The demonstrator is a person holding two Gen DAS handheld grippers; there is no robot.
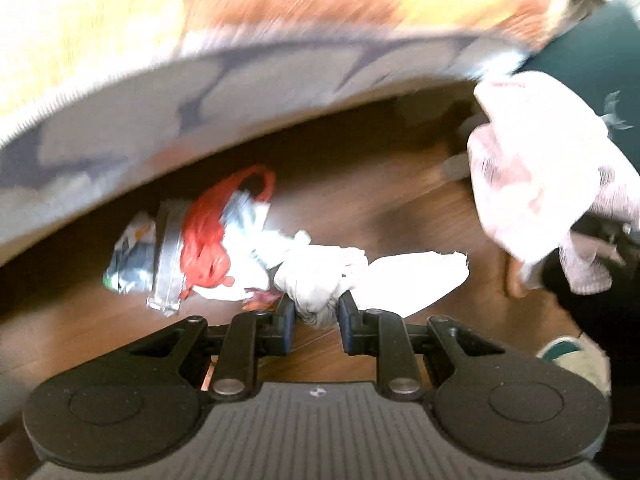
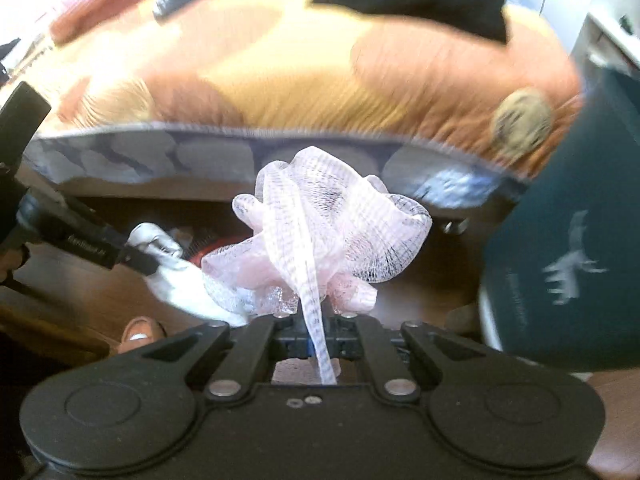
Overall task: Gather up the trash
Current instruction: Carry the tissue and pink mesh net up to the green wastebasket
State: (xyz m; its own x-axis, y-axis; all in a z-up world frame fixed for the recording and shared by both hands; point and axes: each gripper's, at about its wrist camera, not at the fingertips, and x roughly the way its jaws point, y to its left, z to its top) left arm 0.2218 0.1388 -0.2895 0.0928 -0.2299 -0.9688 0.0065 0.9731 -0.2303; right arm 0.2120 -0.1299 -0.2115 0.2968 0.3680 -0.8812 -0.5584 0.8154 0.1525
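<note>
Two pieces in hand: crumpled white paper is pinched in the left gripper, pink mesh clamped in the right gripper. Left on the floor, centre-left: red net, wrappers. Nothing is binned yet.

Motion smears the orange bedcover; teal bag cut off.
</note>
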